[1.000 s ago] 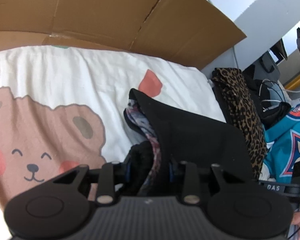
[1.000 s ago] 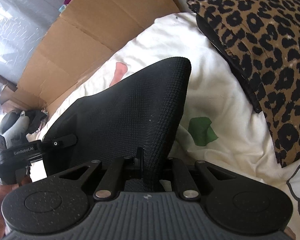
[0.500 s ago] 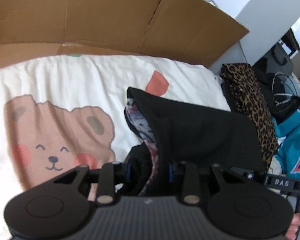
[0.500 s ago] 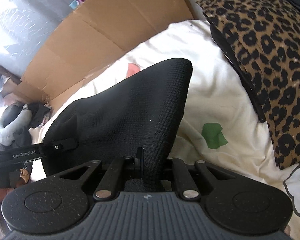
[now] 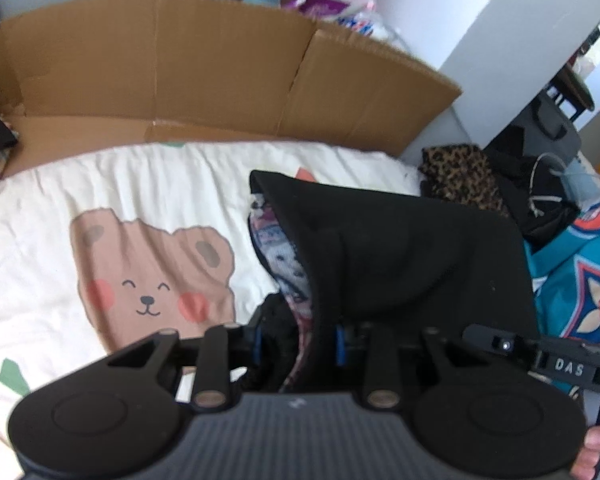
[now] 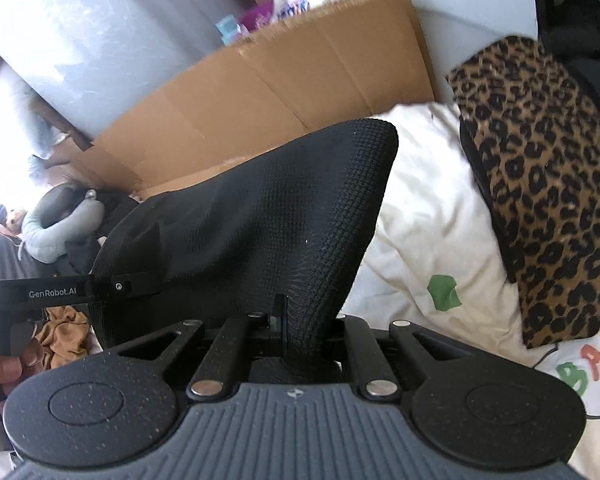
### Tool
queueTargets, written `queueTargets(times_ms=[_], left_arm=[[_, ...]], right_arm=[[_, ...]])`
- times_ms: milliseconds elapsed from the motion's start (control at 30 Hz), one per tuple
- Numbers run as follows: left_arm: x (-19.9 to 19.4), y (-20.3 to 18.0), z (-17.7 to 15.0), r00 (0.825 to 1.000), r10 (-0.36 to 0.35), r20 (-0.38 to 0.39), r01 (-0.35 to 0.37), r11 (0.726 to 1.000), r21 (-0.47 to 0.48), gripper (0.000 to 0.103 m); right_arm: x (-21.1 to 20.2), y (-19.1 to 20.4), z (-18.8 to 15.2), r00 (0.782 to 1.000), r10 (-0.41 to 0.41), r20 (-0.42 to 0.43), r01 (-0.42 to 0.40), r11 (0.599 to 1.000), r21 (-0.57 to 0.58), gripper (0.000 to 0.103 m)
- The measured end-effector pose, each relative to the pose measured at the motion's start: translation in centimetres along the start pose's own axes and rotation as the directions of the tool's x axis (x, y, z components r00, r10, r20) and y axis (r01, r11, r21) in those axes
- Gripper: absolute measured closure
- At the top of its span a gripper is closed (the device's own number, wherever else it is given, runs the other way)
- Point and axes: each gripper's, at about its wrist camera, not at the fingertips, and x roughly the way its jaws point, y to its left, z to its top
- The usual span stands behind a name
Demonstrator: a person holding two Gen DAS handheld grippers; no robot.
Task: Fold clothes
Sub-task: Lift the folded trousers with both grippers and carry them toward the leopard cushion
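right claw (image 6: 284, 320) pinching black garment (image 6: 260, 220), leopard-print cloth (image 6: 540, 168) beside

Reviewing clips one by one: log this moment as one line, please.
stage: lifting | left gripper: shut on black garment | right gripper: shut on black garment | below: bear-print sheet | folded: not yet

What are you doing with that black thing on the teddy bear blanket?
A person is folding clothes with a gripper in each hand. The left gripper and the right gripper each pinch one end of the black garment, holding it stretched above the bear blanket. A leopard-print piece lies to the side, untouched.
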Motion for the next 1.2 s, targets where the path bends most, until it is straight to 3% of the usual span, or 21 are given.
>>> queueTargets(times_ms=[567, 933, 1200], left_arm=[[-14.1, -4.9, 3.4, 0.988, -0.001, 0.157, -0.003, 1.000, 0.027, 0.070], [-24.2, -9.0, 5.0, 0.959, -0.035, 0.280, 0.029, 0.999, 0.025, 0.070], [-30.8, -12.8, 5.1, 0.926, -0.073, 0.369, 0.063, 0.997, 0.039, 0.070]], right_arm=[[-12.8, 7.6, 4.7, 0.989, 0.053, 0.138, -0.037, 0.993, -0.115, 0.096], [-22.5, 12.3, 8.1, 0.966, 0.088, 0.242, -0.044, 0.982, -0.184, 0.096], [-30.2, 14.9, 10.7, 0.940, 0.111, 0.322, -0.030, 0.968, -0.248, 0.096]])
